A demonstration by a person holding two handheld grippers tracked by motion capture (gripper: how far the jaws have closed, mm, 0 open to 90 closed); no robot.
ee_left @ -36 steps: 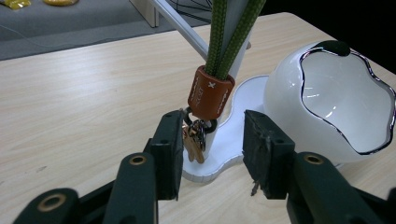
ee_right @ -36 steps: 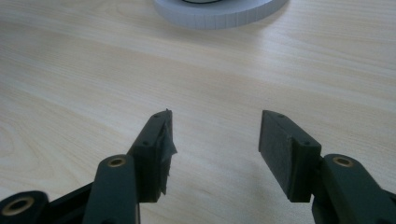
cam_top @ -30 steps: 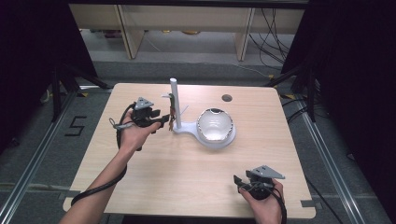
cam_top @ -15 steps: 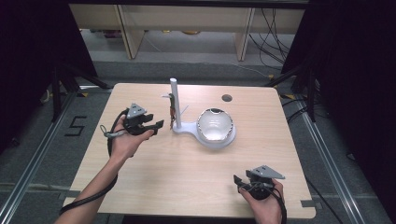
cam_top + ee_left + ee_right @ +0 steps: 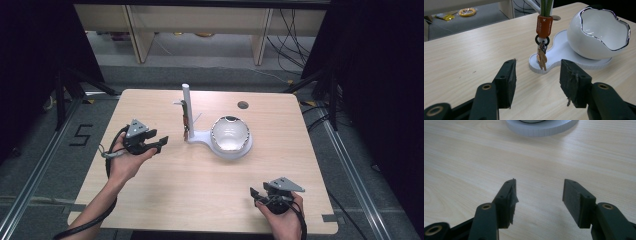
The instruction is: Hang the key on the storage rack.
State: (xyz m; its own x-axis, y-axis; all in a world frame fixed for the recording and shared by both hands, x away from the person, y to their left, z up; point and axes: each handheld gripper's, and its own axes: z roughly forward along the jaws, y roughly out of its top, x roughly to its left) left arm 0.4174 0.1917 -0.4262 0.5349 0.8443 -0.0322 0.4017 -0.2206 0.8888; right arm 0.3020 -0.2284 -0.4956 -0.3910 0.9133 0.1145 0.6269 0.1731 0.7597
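Left gripper view puts the keyring (image 5: 541, 45) straight ahead of us: it hangs from the white stand (image 5: 554, 53) by a green cord, with an orange tag, a black ring and small brass-coloured keys dangling just above the stand's base. We judge it light, loose and prone to swing; the stiff orange tag or the black ring looks the best place to pinch, since the keys would likely slip and twist. Our left gripper (image 5: 161, 143) sits near the stand, apart from it; its jaws have just been opening and stand fairly wide with nothing between them. Our right gripper (image 5: 256, 194) rests at the near edge of the table (image 5: 150, 200), jaws wide and empty. Beside the post, the white eggshell bowl (image 5: 599, 35) sits on the same base; what we see of its inside is bare, and it looks brittle.
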